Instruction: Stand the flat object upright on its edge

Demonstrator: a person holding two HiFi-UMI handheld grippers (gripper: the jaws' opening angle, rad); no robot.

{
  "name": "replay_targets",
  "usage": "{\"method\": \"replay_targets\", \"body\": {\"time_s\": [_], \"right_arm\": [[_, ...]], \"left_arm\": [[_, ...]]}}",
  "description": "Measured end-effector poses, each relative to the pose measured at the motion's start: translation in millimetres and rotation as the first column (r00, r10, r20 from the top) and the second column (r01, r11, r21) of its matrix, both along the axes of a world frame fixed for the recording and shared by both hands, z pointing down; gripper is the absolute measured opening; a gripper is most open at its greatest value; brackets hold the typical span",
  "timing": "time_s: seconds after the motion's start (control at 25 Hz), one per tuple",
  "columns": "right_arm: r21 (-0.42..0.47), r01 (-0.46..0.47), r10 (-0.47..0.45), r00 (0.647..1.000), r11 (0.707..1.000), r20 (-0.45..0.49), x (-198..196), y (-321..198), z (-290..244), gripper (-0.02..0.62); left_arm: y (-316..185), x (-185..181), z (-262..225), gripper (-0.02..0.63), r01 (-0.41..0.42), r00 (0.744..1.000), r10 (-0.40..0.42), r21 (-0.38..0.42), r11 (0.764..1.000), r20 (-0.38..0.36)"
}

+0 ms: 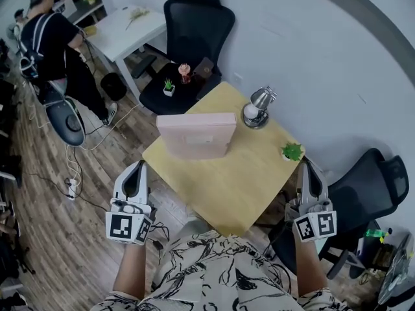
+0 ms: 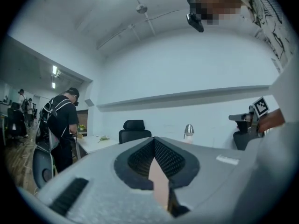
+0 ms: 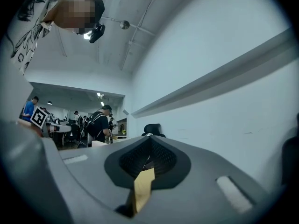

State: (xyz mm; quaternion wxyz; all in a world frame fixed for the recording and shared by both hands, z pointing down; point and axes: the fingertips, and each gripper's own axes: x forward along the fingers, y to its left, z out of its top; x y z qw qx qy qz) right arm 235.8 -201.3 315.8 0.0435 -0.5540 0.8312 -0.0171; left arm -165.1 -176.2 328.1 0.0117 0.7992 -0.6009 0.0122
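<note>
White wall (image 1: 311, 37), wood floor (image 1: 52, 238), black office chairs (image 1: 194, 24) (two).

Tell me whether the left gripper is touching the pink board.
Apart. The head view shows the left gripper beyond the table edge, with floor between it and the upright pink board.

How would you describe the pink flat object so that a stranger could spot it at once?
Start at the light wooden table. Near its far left corner stands the pink flat object, upright on its edge. Unlike the silver lamp and the small green plant sharing the tabletop, it is a broad pink rectangular slab.
</note>
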Motion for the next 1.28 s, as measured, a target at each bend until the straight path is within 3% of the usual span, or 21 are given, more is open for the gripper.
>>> {"method": "replay_targets", "body": {"time_s": [0.24,0.64,0.92,1.28], "right_arm": [[0.035,-0.044,0.044,0.999,0.998,0.006,21.8,15.9,-14.4,-0.006],[0.080,-0.101,0.103,0.994,0.992,-0.026,41.8,31.2,-23.1,-0.006],[0.098,-0.114,0.122,0.990,0.989,-0.072,47.0,40.4,-24.4,-0.006],[0.092,-0.125,0.134,0.987,0.988,-0.092,47.1,36.8,-26.1,-0.006]], "left_arm": [[11.2,-19.5,-18.2,0.003,0.078,0.997,-0.078,0.018,0.997,-0.018],[29.0,-39.9,-23.9,0.003,0.171,0.985,-0.172,0.042,0.984,0.033],[34.1,-43.2,-19.3,0.003,0.199,0.979,-0.200,0.041,0.979,0.038],[29.3,-29.7,-22.7,0.003,0.169,0.984,-0.172,0.058,0.984,0.054]]}}
